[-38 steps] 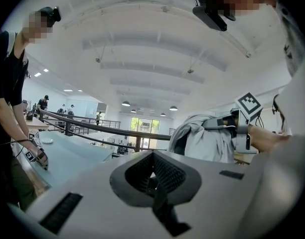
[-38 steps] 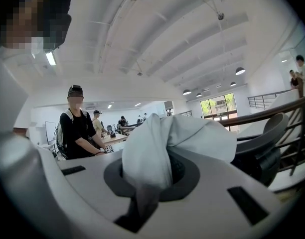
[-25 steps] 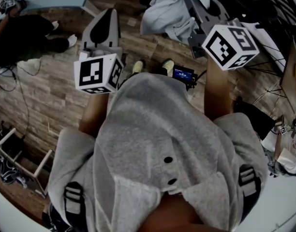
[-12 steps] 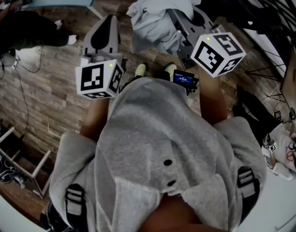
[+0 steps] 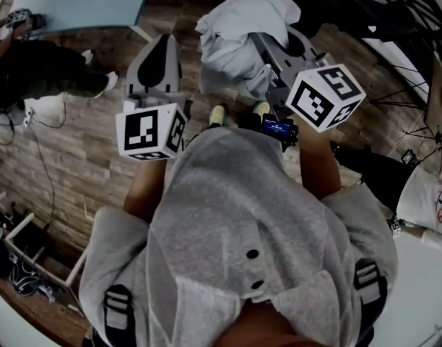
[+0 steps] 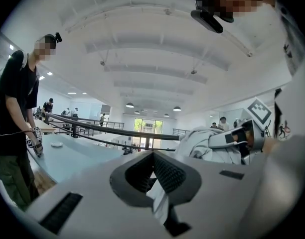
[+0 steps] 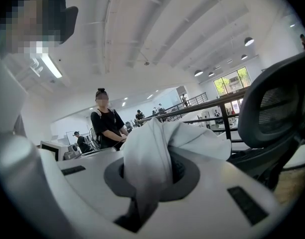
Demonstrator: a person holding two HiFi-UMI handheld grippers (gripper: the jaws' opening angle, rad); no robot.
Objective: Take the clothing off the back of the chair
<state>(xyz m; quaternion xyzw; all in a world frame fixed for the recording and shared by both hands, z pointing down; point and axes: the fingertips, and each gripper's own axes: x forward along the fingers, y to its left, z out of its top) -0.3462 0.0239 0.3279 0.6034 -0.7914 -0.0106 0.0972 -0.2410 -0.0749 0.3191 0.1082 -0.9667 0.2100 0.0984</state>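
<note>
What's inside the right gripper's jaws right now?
A bunched fold of the white garment, pinched by the right gripper and spilling over the top. The cloth hides the gap itself, so how deep the grip sits can't be seen.

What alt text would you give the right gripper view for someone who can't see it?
The right gripper is shut on a bunched white garment that rises from between its jaws. A mesh chair back stands at the right edge, and a person in black stands in the background.
</note>
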